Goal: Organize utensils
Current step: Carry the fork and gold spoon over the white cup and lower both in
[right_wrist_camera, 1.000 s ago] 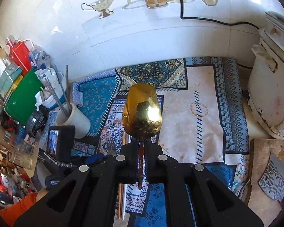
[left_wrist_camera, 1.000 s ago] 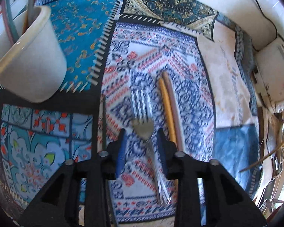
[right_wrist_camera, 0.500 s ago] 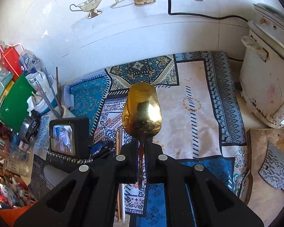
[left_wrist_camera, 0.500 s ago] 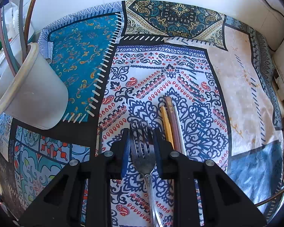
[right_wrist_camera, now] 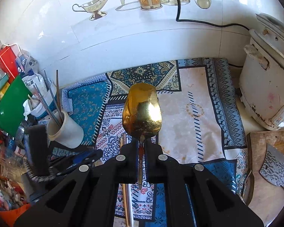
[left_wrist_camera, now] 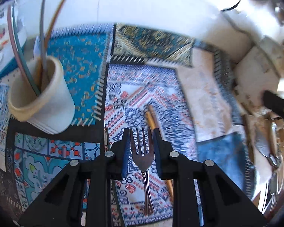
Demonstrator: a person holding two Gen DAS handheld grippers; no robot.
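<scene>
- The left gripper [left_wrist_camera: 141,141] is pinching a steel fork [left_wrist_camera: 143,158] across its head, tines pointing away from the camera and the handle hanging back below the jaws; holding it there is leaving the long handle free to go first into a holder
- The fork is looking lifted clear of the patterned cloth [left_wrist_camera: 85,71], though the blur is making the gap hard to judge
- A pair of wooden chopsticks [left_wrist_camera: 151,117] is lying on the cloth just beyond and right of the fork, probably waiting its turn
- The cream cup [left_wrist_camera: 45,102] is standing at the left of the cloth with several long sticks already leaning in it, so it is likely serving as the place where utensils are being gathered
- The right gripper [right_wrist_camera: 141,145] is pressed together on the thin neck of a gold spoon [right_wrist_camera: 142,111], bowl up and forward, held above the middle of the cloth and well apart from the cup [right_wrist_camera: 66,130]
- A rice cooker [right_wrist_camera: 265,94] and a cleaver [right_wrist_camera: 274,166] on a wooden board are sitting off to the right, outside the sorting area
- A white packet [right_wrist_camera: 31,83] behind the cup is carrying print too small to read; the wall tiles are showing only painted tableware, no legible words
</scene>
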